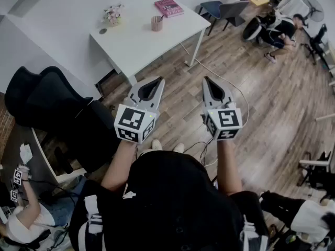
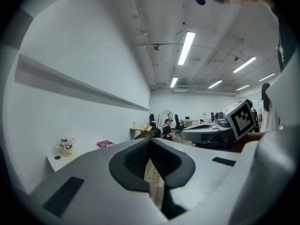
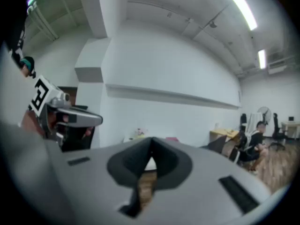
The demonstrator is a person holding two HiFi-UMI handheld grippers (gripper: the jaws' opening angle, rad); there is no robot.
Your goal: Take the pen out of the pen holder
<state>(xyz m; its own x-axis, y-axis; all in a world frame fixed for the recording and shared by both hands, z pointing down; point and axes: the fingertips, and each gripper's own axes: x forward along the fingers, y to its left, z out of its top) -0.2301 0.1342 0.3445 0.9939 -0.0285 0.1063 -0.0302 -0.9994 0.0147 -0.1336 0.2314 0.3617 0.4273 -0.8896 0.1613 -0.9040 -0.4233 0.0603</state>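
The pen holder, a small pinkish cup with a dark pen sticking out of it, stands on the white table far ahead. Both grippers hang over the wooden floor, well short of the table. My left gripper has its jaws closed tip to tip with nothing between them, as the left gripper view shows. Beside it, my right gripper is also shut and empty. Neither gripper view shows the pen holder.
On the table lie a pink book, a small flower pot and a dark round spot. A black office chair stands at the left. Cables run across the floor. Other people sit at the far right and lower left.
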